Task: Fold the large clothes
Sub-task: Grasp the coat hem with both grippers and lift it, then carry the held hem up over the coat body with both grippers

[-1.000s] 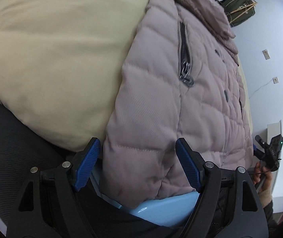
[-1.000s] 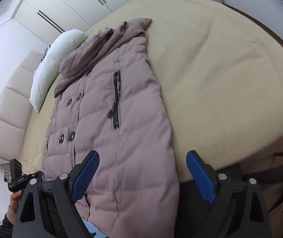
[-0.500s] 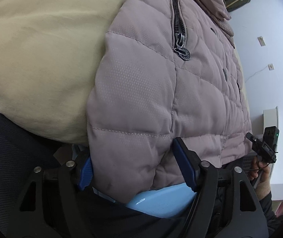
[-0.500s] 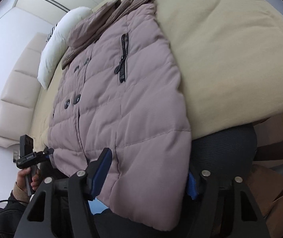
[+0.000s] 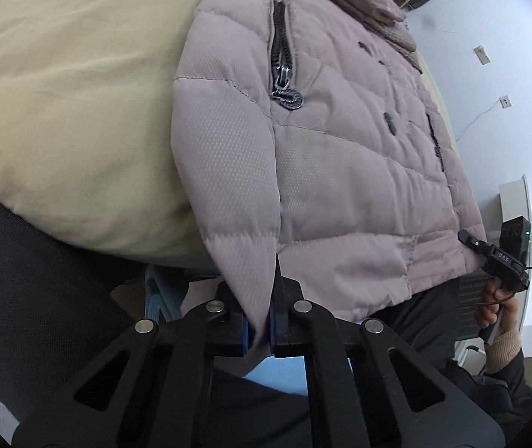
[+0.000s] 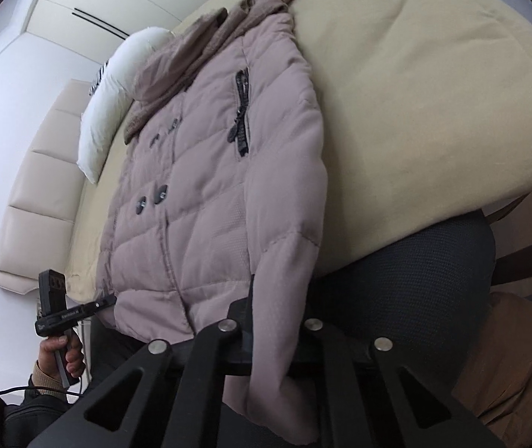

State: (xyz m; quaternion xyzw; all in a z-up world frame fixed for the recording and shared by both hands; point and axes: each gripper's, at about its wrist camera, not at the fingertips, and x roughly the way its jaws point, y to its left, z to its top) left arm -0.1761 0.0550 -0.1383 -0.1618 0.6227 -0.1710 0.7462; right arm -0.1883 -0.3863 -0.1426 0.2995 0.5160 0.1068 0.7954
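Left tool [image 5: 262,321] pinching puffer jacket [image 5: 340,156] hem, right tool [image 6: 271,321] likewise (hem overhanging bed [image 6: 415,86] edge)

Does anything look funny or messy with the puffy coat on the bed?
Nothing looks torn or spilled. The one odd thing is that the coat hangs off the edge of the bed, because the left claw and the right claw are each shut on a corner of its bottom hem, bunching the fabric there.

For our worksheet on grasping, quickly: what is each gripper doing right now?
Left gripper: closed, pinching the hem of the puffer jacket.
Right gripper: closed on the jacket's hem at its other corner.
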